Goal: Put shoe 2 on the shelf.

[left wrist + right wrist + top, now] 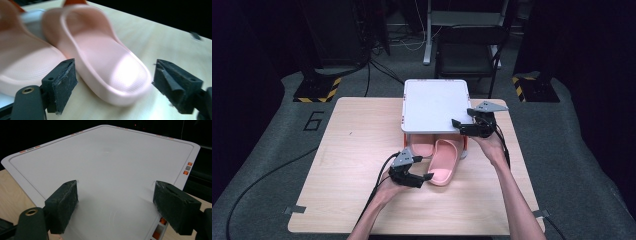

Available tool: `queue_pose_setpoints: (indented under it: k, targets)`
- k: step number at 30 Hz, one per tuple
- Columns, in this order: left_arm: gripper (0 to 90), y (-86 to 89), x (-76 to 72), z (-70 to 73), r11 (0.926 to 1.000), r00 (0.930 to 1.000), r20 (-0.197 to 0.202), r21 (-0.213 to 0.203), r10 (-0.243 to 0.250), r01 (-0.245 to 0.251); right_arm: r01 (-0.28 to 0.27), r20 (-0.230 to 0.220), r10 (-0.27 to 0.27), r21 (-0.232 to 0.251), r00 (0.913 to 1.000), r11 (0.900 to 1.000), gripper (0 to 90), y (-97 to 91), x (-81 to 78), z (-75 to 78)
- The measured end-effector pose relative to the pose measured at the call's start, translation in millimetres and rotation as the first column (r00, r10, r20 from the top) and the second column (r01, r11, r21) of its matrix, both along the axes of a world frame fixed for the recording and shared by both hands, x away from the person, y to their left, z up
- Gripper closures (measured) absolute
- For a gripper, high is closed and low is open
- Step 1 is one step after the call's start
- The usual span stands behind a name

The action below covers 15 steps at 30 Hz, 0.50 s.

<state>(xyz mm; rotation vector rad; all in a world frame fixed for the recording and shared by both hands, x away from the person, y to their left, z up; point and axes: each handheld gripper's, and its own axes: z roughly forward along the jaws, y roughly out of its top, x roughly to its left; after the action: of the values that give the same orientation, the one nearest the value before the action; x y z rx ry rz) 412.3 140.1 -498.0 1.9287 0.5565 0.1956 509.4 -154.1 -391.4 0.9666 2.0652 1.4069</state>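
Observation:
Two pink slippers lie toe-first under a white-topped shelf [434,105] with an orange frame. The right slipper [446,162] sticks out toward me; the left slipper [422,149] sits further in. My left gripper [424,179] is open at the right slipper's heel. In the left gripper view the heel of that slipper [107,62] lies between the spread jaws of the gripper [113,75], and the pads [62,80] do not touch it. The other slipper [22,57] is beside it. My right gripper [462,117] hovers open over the shelf's front right corner. Its jaws [115,195] frame the white top [107,157] and hold nothing.
The light wooden table [357,145] has bare room to the left of the shelf and along its near edge. Behind the table stand a dark chair [469,50] and floor stands marked with yellow-black tape [319,90]. Cables trail from both grippers.

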Motion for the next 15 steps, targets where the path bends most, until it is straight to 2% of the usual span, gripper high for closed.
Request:
queue_pose_setpoints:
  k: [3, 5, 8, 10, 15]
  targets:
    - [16.6, -5.0, -3.0, -5.7, 0.9950, 0.9984, 0.003, 0.083, -0.056, 0.056, 0.001, -0.005, -0.001, 0.003, 1.0000, 1.0000, 19.5, 0.5, -0.1, -0.1]
    - [16.6, -11.9, -5.2, -10.2, 0.9883, 0.9973, 0.020, 0.137, -0.070, 0.067, 0.001, -0.004, -0.001, 0.001, 1.0000, 1.0000, 19.5, 0.5, -0.1, 0.0]
    - [16.7, -20.8, -5.7, -16.7, 0.9803, 0.9972, 0.004, 0.184, -0.075, 0.073, 0.000, -0.005, 0.000, 0.005, 1.0000, 1.0000, 19.5, 0.3, -0.2, -0.1]
    - [17.0, -25.4, -4.5, -18.3, 0.9786, 0.9976, 0.013, 0.195, -0.068, 0.065, 0.000, -0.006, 0.000, 0.005, 1.0000, 1.0000, 19.5, 0.4, -0.2, 0.0]
    - [19.1, -36.7, 1.4, -16.7, 0.9852, 0.9994, 0.024, 0.170, -0.026, 0.021, 0.001, -0.006, -0.001, 0.000, 1.0000, 1.0000, 19.3, 0.7, -0.6, 0.3]
